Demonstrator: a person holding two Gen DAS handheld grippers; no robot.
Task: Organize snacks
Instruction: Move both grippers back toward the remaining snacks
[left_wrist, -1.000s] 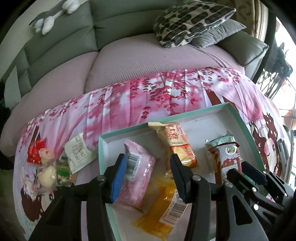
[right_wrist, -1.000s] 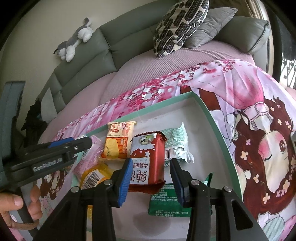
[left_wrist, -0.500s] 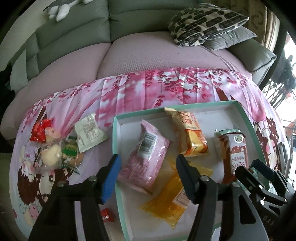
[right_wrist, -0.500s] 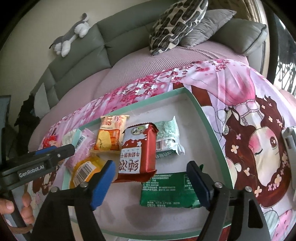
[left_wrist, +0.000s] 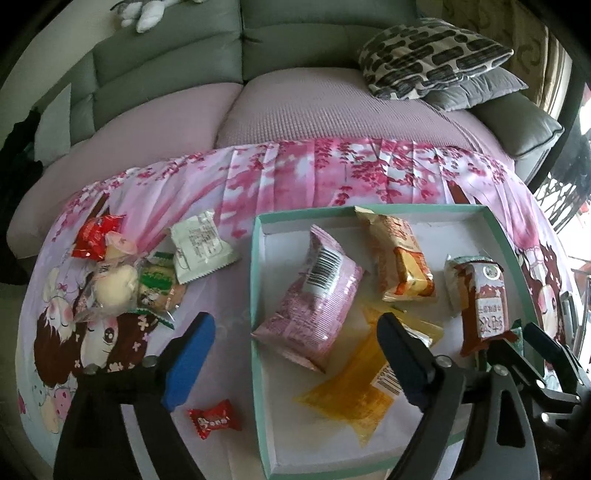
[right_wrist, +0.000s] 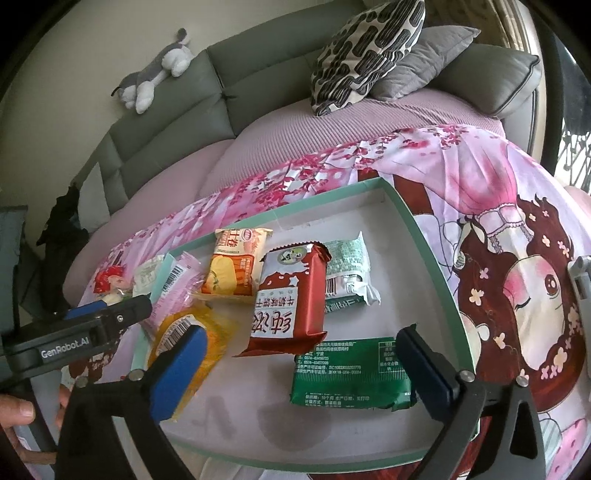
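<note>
A teal-rimmed white tray (left_wrist: 255, 280) (right_wrist: 424, 229) holds several snack packs: a pink pack (left_wrist: 314, 295), an orange-yellow pack (left_wrist: 402, 258) (right_wrist: 236, 273), a flat yellow pack (left_wrist: 354, 387), a red pack (left_wrist: 484, 306) (right_wrist: 291, 299), a pale green pack (right_wrist: 347, 273) and a dark green pack (right_wrist: 351, 369). My left gripper (left_wrist: 295, 362) is open and empty above the tray's left rim. My right gripper (right_wrist: 299, 373) is open and empty above the tray's near side.
Loose snacks lie on the pink cloth left of the tray: a white-green sachet (left_wrist: 201, 247), a red packet (left_wrist: 96, 236), a bun in clear wrap (left_wrist: 114, 288), a green pack (left_wrist: 159, 284) and a red candy (left_wrist: 214, 422). A grey sofa with cushions (left_wrist: 432, 55) stands behind.
Both grippers opened wide and drew back toward me. The left let go of the pink pack and the right let go of the red pack; both packs now lie in the tray.
</note>
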